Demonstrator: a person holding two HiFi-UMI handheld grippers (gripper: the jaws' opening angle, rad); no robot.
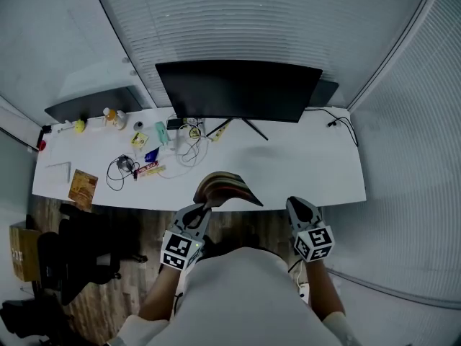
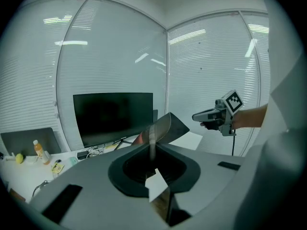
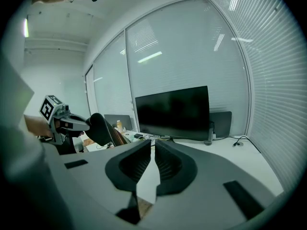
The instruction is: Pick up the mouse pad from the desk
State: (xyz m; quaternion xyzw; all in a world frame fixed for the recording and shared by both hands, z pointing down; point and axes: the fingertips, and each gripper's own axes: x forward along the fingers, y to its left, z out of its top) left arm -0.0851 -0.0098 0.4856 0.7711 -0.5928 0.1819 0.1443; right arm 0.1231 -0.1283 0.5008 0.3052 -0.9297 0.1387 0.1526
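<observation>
The mouse pad point(image 1: 225, 187) is a thin dark sheet with a coloured face. It hangs curled in the air over the front edge of the white desk point(image 1: 302, 171). My left gripper point(image 1: 200, 211) is shut on its near edge. In the left gripper view the mouse pad point(image 2: 165, 126) rises bent from between the jaws of the left gripper point(image 2: 152, 150). My right gripper point(image 1: 295, 205) hovers to the right of the pad, apart from it. Its jaws stand together with nothing between them in the right gripper view point(image 3: 152, 147), where the mouse pad point(image 3: 98, 128) shows at the left.
A black monitor point(image 1: 238, 91) stands at the desk's back middle. Cables, a bottle point(image 1: 112, 117) and small items crowd the desk's left part. A black chair point(image 1: 79, 258) and a cardboard box point(image 1: 25, 251) stand on the wooden floor at the lower left. Blinds cover the glass walls.
</observation>
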